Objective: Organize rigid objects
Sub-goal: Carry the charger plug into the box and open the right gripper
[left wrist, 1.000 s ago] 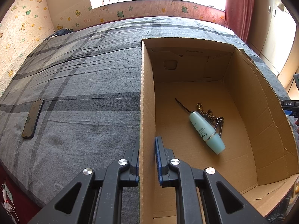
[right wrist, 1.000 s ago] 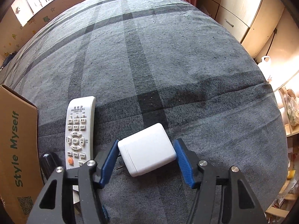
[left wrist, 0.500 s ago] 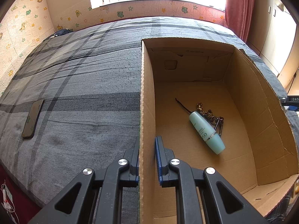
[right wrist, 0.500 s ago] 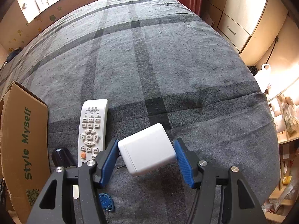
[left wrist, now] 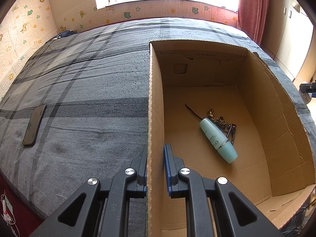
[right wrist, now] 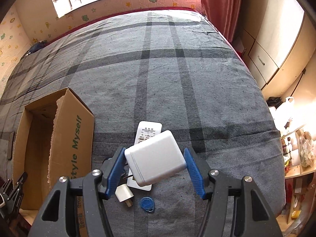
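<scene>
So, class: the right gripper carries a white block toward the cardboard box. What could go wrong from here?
1. The white block sits skewed between the right gripper's pads, so it might twist free.
2. It could clip the torn box wall.
3. Dropped in carelessly, it may strike the teal bottle.

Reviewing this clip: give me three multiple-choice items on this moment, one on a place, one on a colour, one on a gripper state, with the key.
1. Where is the teal bottle?
A. on the bedspread
B. inside the cardboard box
C. in the right gripper

2. What colour is the block in the right gripper?
A. white
B. black
C. teal

3. What is the left gripper doing?
A. hanging open
B. holding the remote
C. clamped on the box's wall

Key: B, it lies on the box's floor beside a keychain; A, the white block sits between the blue pads; C, its jaws pinch the wall's edge.
</scene>
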A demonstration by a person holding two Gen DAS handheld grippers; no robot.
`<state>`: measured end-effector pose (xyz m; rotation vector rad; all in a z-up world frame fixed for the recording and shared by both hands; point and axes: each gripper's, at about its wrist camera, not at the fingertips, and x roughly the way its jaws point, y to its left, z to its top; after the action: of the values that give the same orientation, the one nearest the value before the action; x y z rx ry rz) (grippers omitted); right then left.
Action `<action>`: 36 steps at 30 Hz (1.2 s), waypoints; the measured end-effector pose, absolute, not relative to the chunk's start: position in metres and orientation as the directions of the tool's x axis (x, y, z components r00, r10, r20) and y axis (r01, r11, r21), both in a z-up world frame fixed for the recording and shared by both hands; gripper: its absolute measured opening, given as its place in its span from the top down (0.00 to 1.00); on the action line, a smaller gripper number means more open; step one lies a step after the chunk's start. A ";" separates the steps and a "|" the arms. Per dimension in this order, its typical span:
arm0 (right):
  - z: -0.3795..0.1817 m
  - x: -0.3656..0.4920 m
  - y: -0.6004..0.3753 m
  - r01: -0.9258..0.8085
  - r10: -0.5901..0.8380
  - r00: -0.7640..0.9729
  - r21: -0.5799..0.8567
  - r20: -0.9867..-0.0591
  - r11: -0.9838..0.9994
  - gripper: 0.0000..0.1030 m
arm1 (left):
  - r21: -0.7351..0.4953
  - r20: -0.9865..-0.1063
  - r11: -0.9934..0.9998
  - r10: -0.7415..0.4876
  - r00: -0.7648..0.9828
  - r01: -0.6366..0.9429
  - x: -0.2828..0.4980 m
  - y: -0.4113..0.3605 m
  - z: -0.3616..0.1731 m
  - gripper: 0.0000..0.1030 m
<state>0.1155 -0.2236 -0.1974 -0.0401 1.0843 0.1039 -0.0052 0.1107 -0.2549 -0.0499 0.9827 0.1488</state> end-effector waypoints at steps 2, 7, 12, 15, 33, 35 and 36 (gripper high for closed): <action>-0.190 0.113 -0.210 -0.140 0.083 0.467 0.019 -0.880 0.990 0.37 | 0.025 -0.832 0.989 0.103 0.545 -0.148 -0.005 0.111 -0.255 0.86; -0.177 0.108 -0.172 -0.225 0.130 0.468 0.024 -0.874 0.974 0.37 | 0.024 -0.832 0.989 0.102 0.545 -0.148 -0.005 0.110 -0.255 0.86; -0.168 0.107 -0.131 -0.310 0.165 0.467 0.014 -0.869 0.951 0.37 | 0.024 -0.832 0.989 0.102 0.546 -0.148 -0.005 0.111 -0.255 0.86; -0.163 0.107 -0.108 -0.357 0.192 0.459 0.018 -0.867 0.934 0.37 | 0.026 -0.831 0.989 0.103 0.546 -0.147 -0.005 0.110 -0.255 0.86; -0.216 0.140 0.005 -0.474 0.173 0.311 0.005 -0.935 0.880 0.37 | 0.021 -0.831 0.989 0.098 0.547 -0.146 -0.006 0.112 -0.255 0.86; -0.227 0.144 0.012 -0.463 0.156 0.297 0.001 -0.942 0.886 0.37 | 0.020 -0.831 0.989 0.097 0.547 -0.146 -0.006 0.112 -0.254 0.86; -0.232 0.146 0.015 -0.457 0.155 0.285 0.008 -0.946 0.890 0.37 | 0.021 -0.831 0.989 0.098 0.547 -0.145 -0.006 0.112 -0.254 0.86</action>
<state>0.1464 0.0152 -0.2319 -0.2873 1.2176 0.4160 -0.0057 0.1115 -0.2540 -0.0525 0.9814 0.1442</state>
